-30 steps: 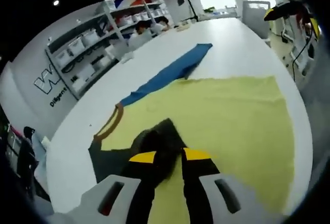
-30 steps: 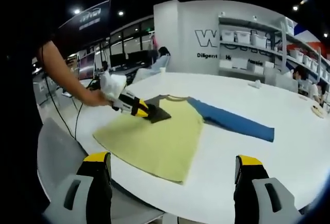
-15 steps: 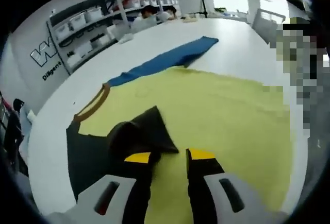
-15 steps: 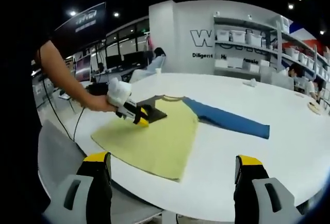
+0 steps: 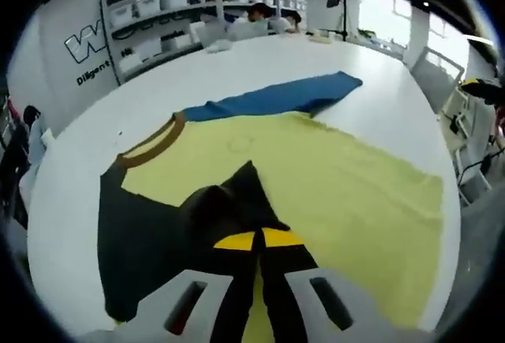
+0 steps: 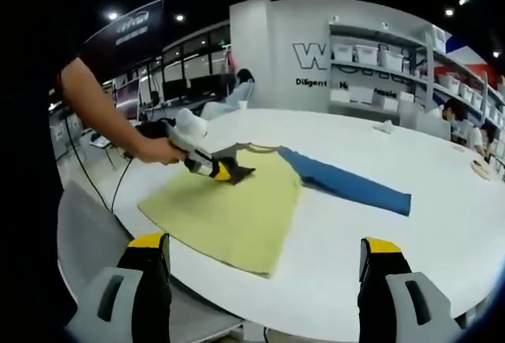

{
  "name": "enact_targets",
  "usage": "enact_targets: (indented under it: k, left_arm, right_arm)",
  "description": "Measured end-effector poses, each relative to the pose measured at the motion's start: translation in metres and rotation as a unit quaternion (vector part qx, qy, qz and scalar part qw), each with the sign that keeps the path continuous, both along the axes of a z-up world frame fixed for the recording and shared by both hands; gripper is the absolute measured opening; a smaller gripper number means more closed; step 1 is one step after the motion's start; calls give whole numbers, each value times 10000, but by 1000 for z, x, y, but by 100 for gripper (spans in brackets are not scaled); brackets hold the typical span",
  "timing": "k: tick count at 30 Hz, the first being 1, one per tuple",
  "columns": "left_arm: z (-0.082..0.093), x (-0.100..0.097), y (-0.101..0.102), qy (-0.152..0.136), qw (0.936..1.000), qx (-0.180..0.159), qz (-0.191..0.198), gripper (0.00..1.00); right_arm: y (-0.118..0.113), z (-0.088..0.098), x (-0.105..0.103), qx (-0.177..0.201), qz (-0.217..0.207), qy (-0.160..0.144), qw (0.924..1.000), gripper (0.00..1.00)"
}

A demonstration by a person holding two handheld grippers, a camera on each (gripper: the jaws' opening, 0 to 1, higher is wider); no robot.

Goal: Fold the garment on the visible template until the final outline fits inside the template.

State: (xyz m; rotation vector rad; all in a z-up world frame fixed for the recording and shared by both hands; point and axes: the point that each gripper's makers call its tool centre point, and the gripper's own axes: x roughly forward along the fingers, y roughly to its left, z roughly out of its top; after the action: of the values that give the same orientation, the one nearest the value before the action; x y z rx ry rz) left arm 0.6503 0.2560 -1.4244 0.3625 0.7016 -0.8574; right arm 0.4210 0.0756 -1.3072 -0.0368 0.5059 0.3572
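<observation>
The garment has a yellow body (image 5: pixel 347 177), a brown collar (image 5: pixel 150 147), a blue sleeve (image 5: pixel 276 100) stretched out flat and a black sleeve (image 5: pixel 150 240). It lies on the white table (image 5: pixel 71 169). My left gripper (image 5: pixel 256 240) has its jaws pressed together on the bunched tip of the black sleeve, over the yellow body. The right gripper view shows the same left gripper (image 6: pixel 219 171) in a person's hand, at the garment's (image 6: pixel 237 209) far left corner. My right gripper (image 6: pixel 264 252) hangs open and wide, off the table's near edge, holding nothing.
A grey chair (image 6: pixel 87 240) stands by the table's near left edge. Shelves with white bins (image 6: pixel 379 67) line the back wall, and people sit at the table's far end (image 5: pixel 260 13). White table surface (image 6: pixel 442 225) spreads right of the blue sleeve (image 6: pixel 347 183).
The left gripper's jaws, slightly apart half a second ago, have come together on the black sleeve's tip. The left camera has swung round. The right gripper has hardly moved.
</observation>
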Motion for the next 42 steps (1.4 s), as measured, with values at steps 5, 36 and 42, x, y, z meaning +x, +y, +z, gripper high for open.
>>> enact_targets:
  k: [5, 36, 42]
  left_arm:
    - [3, -1, -12, 71, 9996, -258, 58, 21]
    - [47, -67, -45, 510, 9918, -1110, -384, 6]
    - [41, -103, -61, 982, 9856, -1325, -382, 6]
  right_arm:
    - [4, -1, 1, 14, 76, 34, 10000, 99]
    - [12, -7, 4, -6, 261, 122, 9996, 98]
    - [13, -7, 4, -10, 329, 128, 9994, 98]
